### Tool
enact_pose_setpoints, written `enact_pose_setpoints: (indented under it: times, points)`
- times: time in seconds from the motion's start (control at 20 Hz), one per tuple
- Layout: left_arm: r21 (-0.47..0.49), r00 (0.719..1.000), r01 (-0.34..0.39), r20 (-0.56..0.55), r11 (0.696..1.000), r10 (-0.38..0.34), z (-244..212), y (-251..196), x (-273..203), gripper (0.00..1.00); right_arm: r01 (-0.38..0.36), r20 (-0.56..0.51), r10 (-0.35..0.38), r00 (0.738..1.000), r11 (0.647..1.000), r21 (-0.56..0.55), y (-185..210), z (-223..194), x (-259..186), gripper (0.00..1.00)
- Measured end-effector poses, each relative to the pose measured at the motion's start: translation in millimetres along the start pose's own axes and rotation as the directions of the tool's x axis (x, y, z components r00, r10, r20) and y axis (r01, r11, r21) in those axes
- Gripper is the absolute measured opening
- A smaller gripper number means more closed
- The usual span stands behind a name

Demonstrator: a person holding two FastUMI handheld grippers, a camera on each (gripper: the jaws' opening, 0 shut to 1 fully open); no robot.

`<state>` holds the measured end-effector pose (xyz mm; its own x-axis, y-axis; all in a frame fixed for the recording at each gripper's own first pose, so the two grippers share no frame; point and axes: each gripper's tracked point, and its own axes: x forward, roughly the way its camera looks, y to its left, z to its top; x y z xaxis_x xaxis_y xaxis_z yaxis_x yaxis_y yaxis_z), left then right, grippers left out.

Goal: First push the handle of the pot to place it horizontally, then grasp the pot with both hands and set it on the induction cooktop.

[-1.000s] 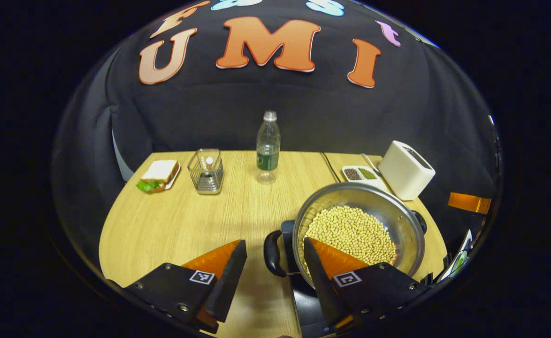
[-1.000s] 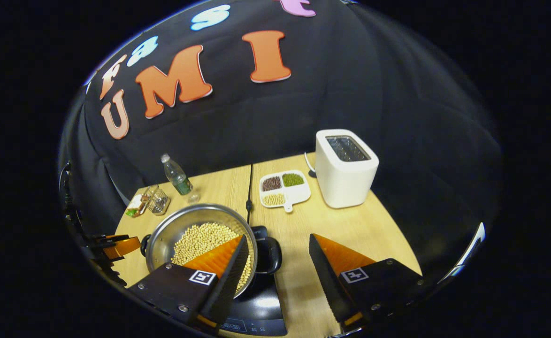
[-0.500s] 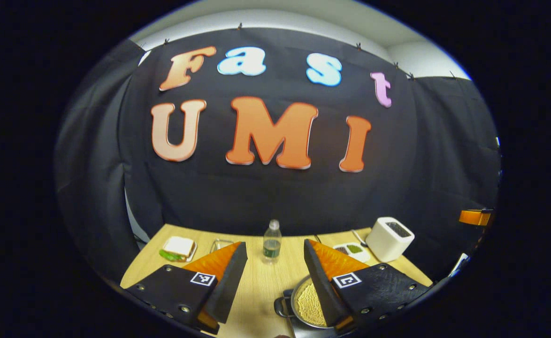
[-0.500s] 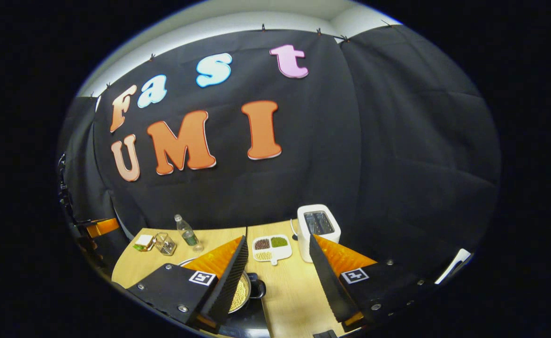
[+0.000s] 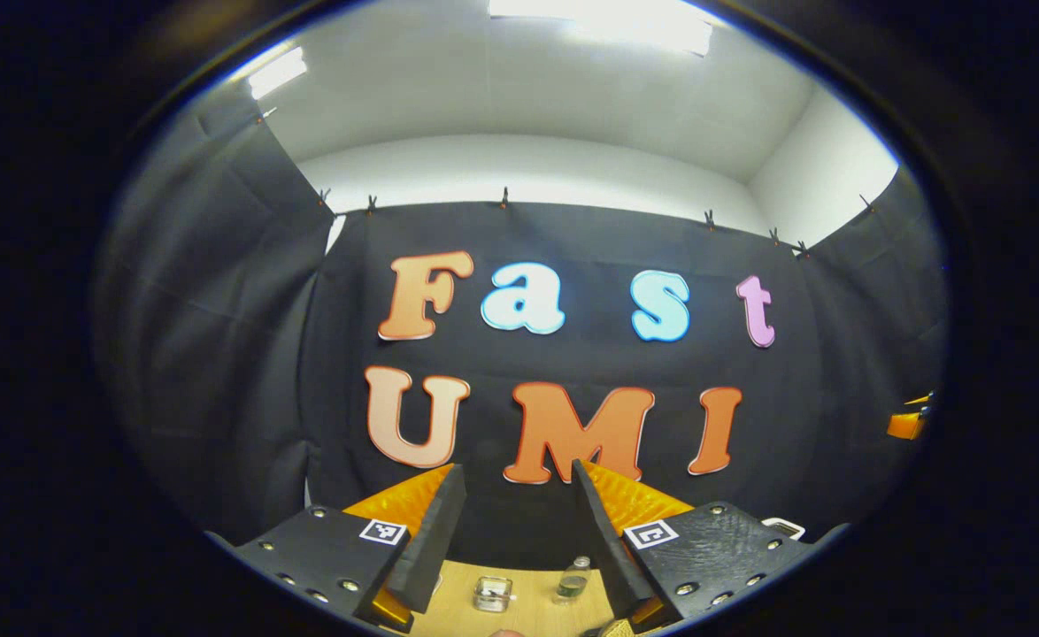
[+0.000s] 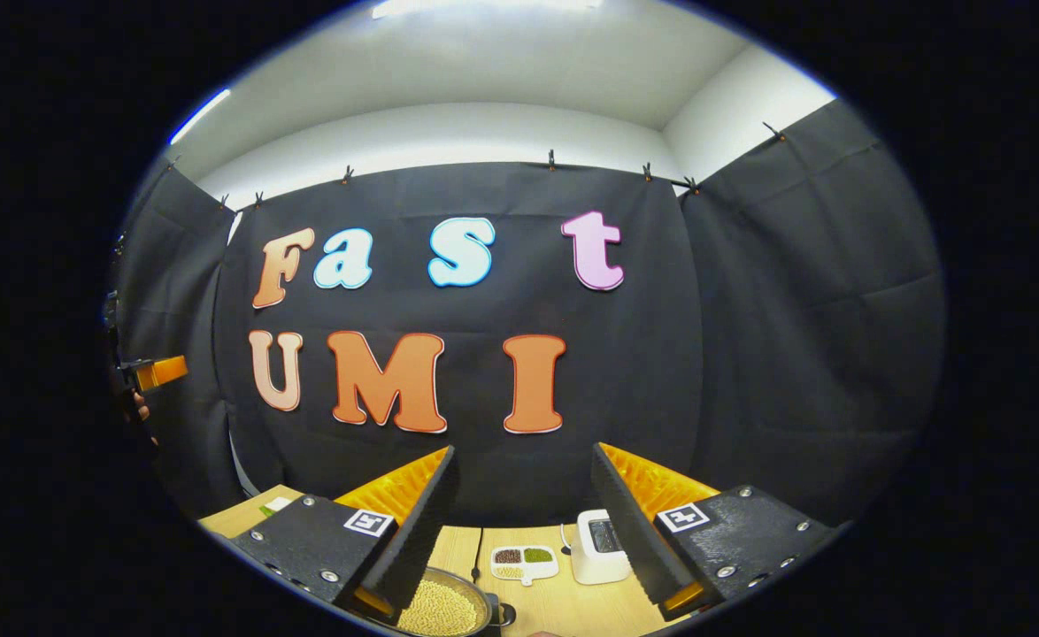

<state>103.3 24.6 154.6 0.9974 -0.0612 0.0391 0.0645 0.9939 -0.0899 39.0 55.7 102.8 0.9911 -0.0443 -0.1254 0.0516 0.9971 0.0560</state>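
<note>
Right gripper view: both grippers, right (image 6: pixel 524 518) and left (image 5: pixel 515 526), have tilted up since a second ago, jaws open, empty. Pot (image 6: pixel 444 609) sits low on surface (image 6: pixel 564 602); placement looks finished.

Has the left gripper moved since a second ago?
Yes. The left gripper has tilted upward: the clear plastic water bottle, earlier mid-view, now sits at the bottom edge, and the ceiling shows above the wall cloth.
</note>
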Motion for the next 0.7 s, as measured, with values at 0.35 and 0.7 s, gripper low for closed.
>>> enact_pose_setpoints:
  times: [0.35, 0.7]
  points:
    - [0.044, 0.986, -0.151, 0.078, 0.988, 0.147, 25, 49, -21, 0.74, -0.084, 0.182, 0.086, 0.98, 0.996, -0.017, 46, 46, 4, 0.93]
    - [0.085, 0.978, -0.206, 0.052, 0.975, 0.202, 10, 78, -47, 0.71, -0.146, 0.24, 0.151, 0.959, 0.988, -0.04, 83, 43, 10, 0.93]
